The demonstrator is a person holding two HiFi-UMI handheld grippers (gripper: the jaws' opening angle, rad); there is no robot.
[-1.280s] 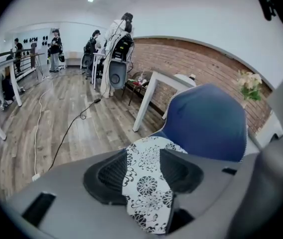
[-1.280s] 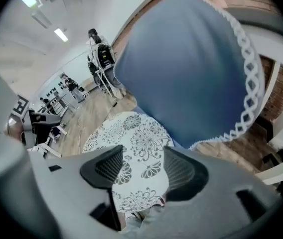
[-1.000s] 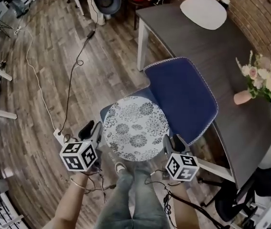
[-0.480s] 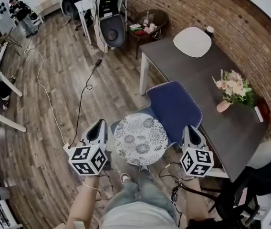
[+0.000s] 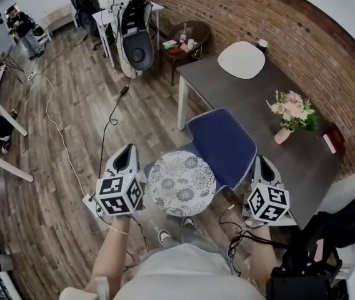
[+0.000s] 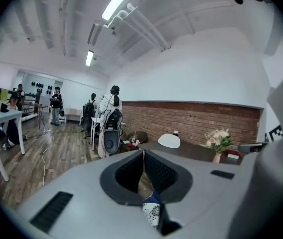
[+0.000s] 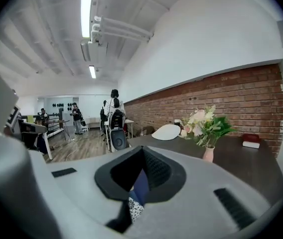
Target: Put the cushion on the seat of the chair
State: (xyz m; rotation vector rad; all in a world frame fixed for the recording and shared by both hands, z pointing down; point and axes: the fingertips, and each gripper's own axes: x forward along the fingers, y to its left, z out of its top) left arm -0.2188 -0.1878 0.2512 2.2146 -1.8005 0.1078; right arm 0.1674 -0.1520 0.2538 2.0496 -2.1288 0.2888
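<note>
A round white cushion with a grey flower pattern (image 5: 182,183) lies flat on the seat of the blue chair (image 5: 222,144). Neither gripper touches it. My left gripper (image 5: 126,157) is raised to its left and is shut on nothing. To the right of the chair back, my right gripper (image 5: 264,165) is also raised and shut on nothing. In the left gripper view the jaws (image 6: 143,156) meet, and a sliver of cushion (image 6: 151,214) shows below them. The right gripper view shows the same: jaws (image 7: 142,151) together, a bit of cushion (image 7: 134,209) beneath.
The chair is pushed against a dark table (image 5: 252,99) that carries a vase of flowers (image 5: 288,114) and a white mat (image 5: 241,59). A brick wall runs behind. A black cable (image 5: 105,136) crosses the wooden floor, and a black chair (image 5: 137,42) stands farther off.
Both grippers have risen from the cushion's sides and their jaws have shut. The cushion stays on the seat. The head view has lifted, showing more of the room.
</note>
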